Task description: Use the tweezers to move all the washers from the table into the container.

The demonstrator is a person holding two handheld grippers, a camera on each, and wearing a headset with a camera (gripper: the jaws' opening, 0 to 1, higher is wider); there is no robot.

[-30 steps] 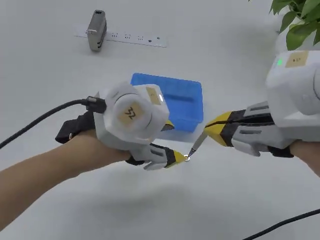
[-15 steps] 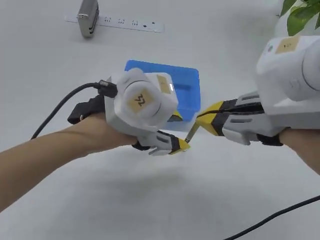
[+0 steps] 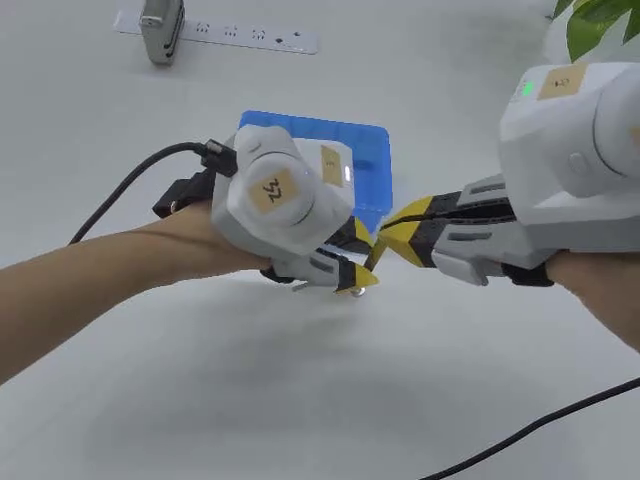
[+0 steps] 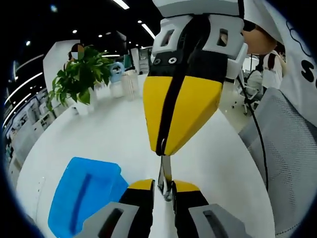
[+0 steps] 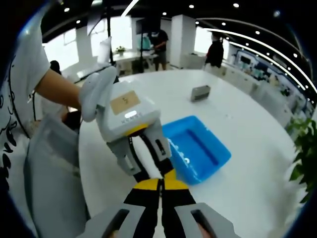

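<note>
— Two sets of tongs, tip to tip, low over the white surface (image 3: 300, 400). What does each hold?
— The right tongs (image 5: 161, 185) are pressed together on the tweezers (image 4: 165, 173). The tweezers' tip sits in the narrow gap of the left tongs (image 4: 163, 192); whether those pinch it, I cannot tell.
— Any writing?
— There's a tan sticker (image 3: 272, 192) with a zigzag mark on the left body. The smaller labels are too small to read.
— And the container?
— The blue container (image 3: 372, 165) lies just behind the tips, its near edge covered by the grippers. Beyond it, open surface runs to a power strip (image 3: 255, 38) and a plant (image 3: 600, 22) at the far right.
</note>
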